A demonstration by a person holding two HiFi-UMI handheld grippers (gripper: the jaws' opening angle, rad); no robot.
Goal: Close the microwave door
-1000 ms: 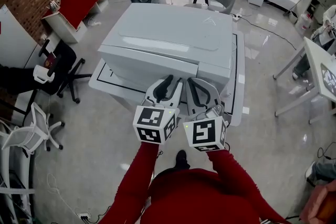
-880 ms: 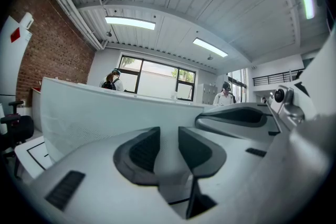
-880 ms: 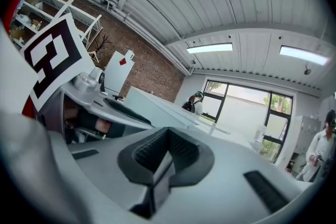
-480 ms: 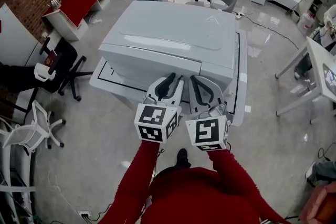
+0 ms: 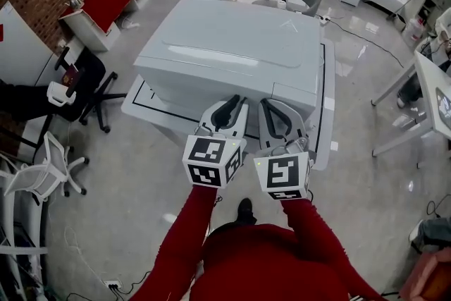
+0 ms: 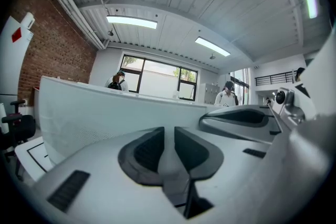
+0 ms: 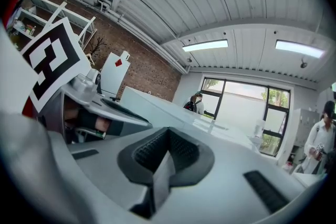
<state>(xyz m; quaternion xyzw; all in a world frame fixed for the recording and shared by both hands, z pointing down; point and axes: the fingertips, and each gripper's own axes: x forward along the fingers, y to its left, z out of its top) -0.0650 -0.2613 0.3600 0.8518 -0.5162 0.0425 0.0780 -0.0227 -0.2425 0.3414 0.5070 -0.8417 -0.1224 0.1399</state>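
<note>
Since the earlier frames we have barely shifted: both grippers sit side by side at much the same spot, close before the front of the microwave [image 5: 232,46], which stands on the white tabletop [image 5: 144,106]. On our left, the left gripper [image 5: 236,102] has its jaws closing, with a narrow gap left between the pads and nothing in that gap; its own view shows only the pale wall of the microwave beyond the tips. That gripper faces the right end of the door [image 5: 204,84], a long panel running left to right across the front. It looks almost flush with the body, though we cannot tell whether it is latched. To the right, the right gripper [image 5: 269,105] has its jaws pressed fully together and empty, pointing at about the seam where the door meets the narrower panel. We judge that the door lies straight ahead of both tips, so a push away from us should seat it, and the left gripper is the better placed.
</note>
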